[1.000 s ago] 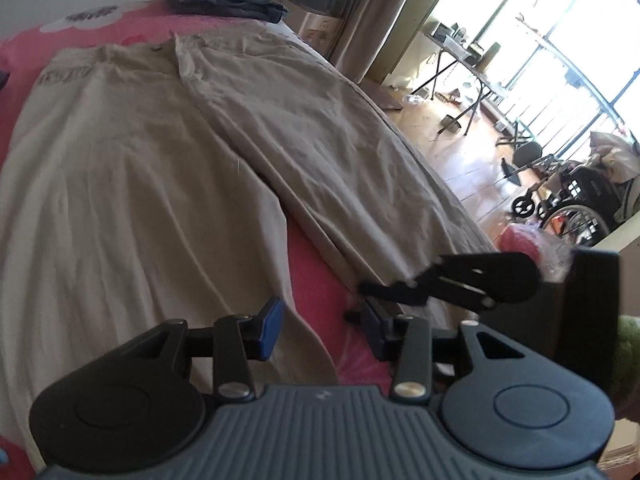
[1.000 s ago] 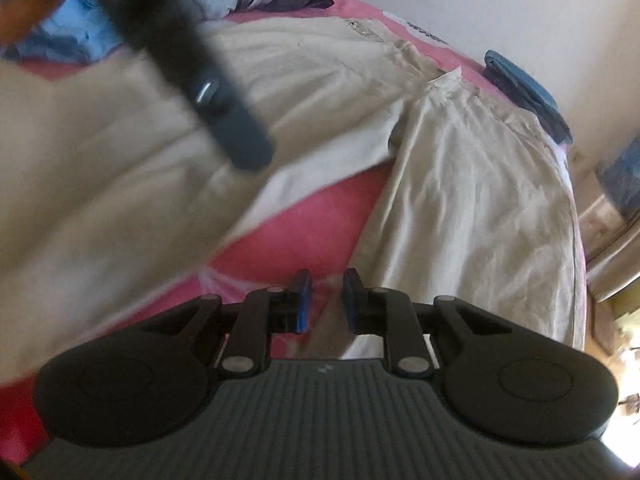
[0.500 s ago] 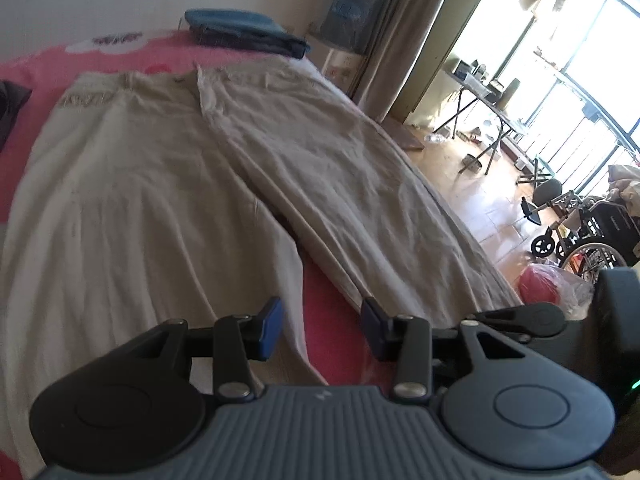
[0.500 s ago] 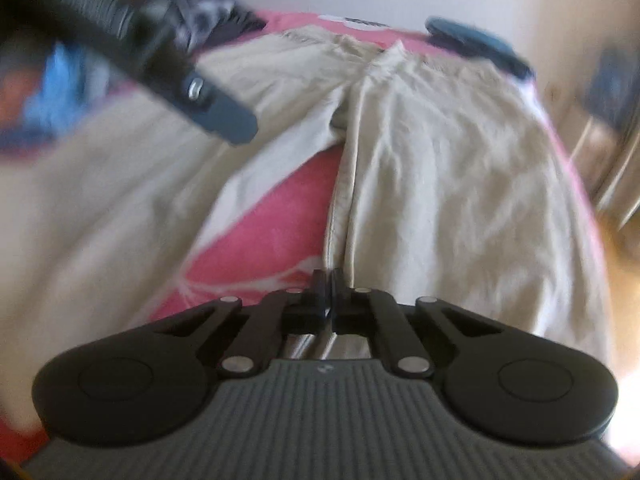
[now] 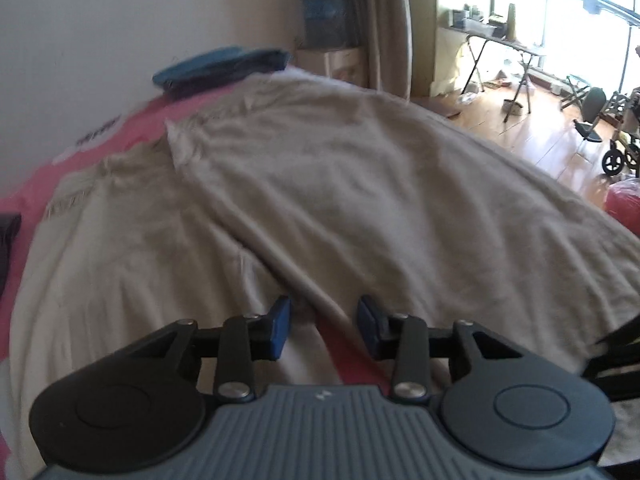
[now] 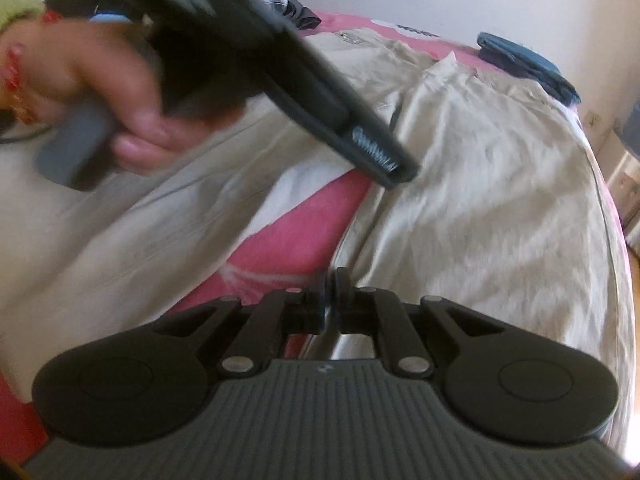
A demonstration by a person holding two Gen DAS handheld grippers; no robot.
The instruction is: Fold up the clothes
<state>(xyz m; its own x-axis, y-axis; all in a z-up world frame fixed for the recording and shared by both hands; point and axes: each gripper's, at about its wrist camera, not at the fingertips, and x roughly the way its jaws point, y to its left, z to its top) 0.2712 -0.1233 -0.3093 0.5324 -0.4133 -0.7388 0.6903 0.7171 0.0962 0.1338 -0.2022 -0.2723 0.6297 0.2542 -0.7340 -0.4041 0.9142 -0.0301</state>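
Your right gripper [image 6: 330, 280] has gone from slightly parted a second ago to pressed together, and it now pinches the inner edge of the right leg of the beige trousers [image 6: 480, 184] near the hem, with a sliver of cloth showing between the pads. That suggests the grab that starts the fold is made on this side. Your left gripper [image 5: 323, 318] has meanwhile travelled forward over the garment: earlier it hung above the pink bedsheet [image 6: 304, 232] by the hems, and now its jaws stand spread with the inseam ridge of the trousers running up between them, holding nothing. From the right wrist view you can see your left hand [image 6: 120, 92] carrying that tool above the gap between the two legs. The trousers lie flat and spread on the bed, waistband towards the far wall, close to a folded blue garment [image 5: 224, 68]. The left tool probably needs to close on cloth before one leg can be carried across onto the other.
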